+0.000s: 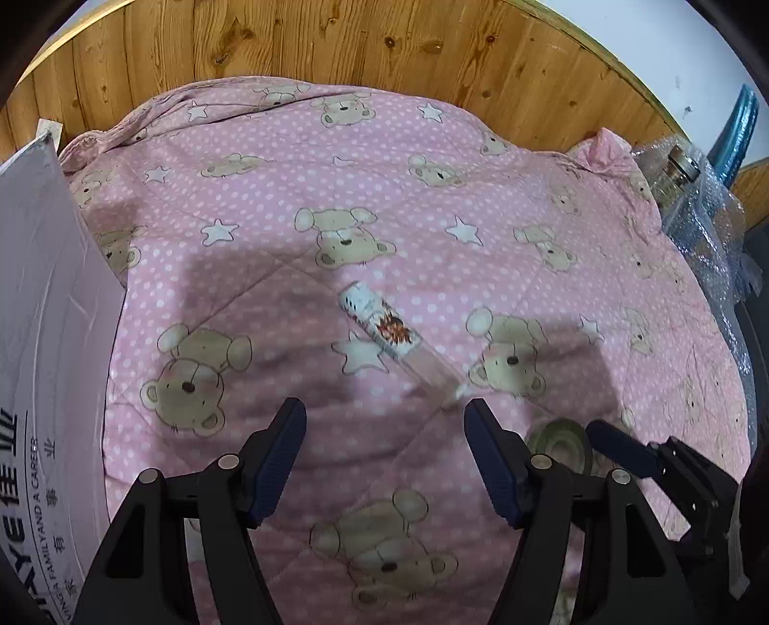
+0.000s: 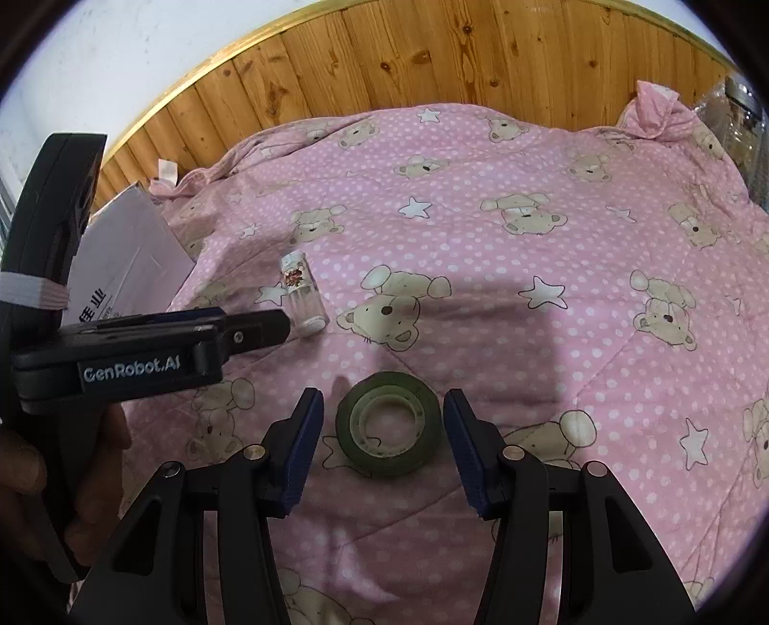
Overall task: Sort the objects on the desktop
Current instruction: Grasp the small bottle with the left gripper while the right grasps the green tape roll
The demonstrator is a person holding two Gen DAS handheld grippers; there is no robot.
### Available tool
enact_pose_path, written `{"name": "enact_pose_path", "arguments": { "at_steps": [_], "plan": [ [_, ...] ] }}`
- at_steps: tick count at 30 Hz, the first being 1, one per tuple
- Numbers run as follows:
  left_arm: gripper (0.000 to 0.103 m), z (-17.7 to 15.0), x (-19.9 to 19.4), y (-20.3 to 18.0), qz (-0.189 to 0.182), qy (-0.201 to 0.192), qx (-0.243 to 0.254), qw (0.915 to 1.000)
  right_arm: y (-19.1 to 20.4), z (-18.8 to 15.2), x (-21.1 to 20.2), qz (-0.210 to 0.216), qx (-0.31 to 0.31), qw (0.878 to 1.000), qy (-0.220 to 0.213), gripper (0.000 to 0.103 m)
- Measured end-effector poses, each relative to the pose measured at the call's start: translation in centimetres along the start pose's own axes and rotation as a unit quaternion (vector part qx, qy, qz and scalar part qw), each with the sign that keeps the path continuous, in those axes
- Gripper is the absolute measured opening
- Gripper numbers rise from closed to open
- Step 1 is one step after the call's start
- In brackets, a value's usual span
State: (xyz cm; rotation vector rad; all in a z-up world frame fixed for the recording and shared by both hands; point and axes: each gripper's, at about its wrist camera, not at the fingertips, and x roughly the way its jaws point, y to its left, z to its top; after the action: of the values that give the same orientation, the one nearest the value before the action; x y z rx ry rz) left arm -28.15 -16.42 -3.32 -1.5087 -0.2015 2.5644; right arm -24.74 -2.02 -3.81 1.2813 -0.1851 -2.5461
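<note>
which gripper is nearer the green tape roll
Right. The right gripper is open with the green tape roll between its fingers; the left gripper hovers open just left of it, over the quilt.

Pink dotted quilt (image 2: 480, 240), beige bears, white stars; dark green tape roll (image 2: 388, 425).

I'm in a home bedroom: a pink bear-print quilt (image 1: 384, 216) fills mid-frame, wood panelling (image 1: 336, 43) runs across the top, white wall (image 2: 96, 62) upper left.
</note>
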Motion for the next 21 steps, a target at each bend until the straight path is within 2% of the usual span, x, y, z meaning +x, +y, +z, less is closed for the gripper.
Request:
{"name": "enact_pose_path", "arguments": {
  "at_steps": [4,9,14,17,18,21],
  "plan": [
    [0.069,1.8,1.9,-0.9,0.011,-0.010,-0.001,0.9999,0.0,-0.2,0.7,-0.008,-0.009,1.000,0.000,0.055],
    [0.071,2.7,4.1,-2.8,0.071,-0.030,0.041,0.9962,0.1,-0.4,0.7,-0.011,-0.020,1.000,-0.001,0.053],
    [0.070,2.3,4.0,-3.1,0.075,-0.042,0.055,0.9948,0.0,-0.5,0.6,-0.007,-0.021,1.000,0.000,0.052],
    [0.056,1.9,3.6,-3.4,0.069,-0.049,0.066,0.9942,0.2,-0.7,0.5,-0.009,-0.022,1.000,0.000,0.051],
    [0.048,1.8,3.5,-3.5,0.071,-0.052,0.069,0.9938,0.2,-0.7,0.4,-0.009,-0.021,1.000,0.000,0.051],
    [0.040,1.6,3.4,-3.9,0.070,-0.052,0.077,0.9932,0.0,-0.8,0.2,-0.004,-0.017,1.000,0.000,0.050]
  ]
}}
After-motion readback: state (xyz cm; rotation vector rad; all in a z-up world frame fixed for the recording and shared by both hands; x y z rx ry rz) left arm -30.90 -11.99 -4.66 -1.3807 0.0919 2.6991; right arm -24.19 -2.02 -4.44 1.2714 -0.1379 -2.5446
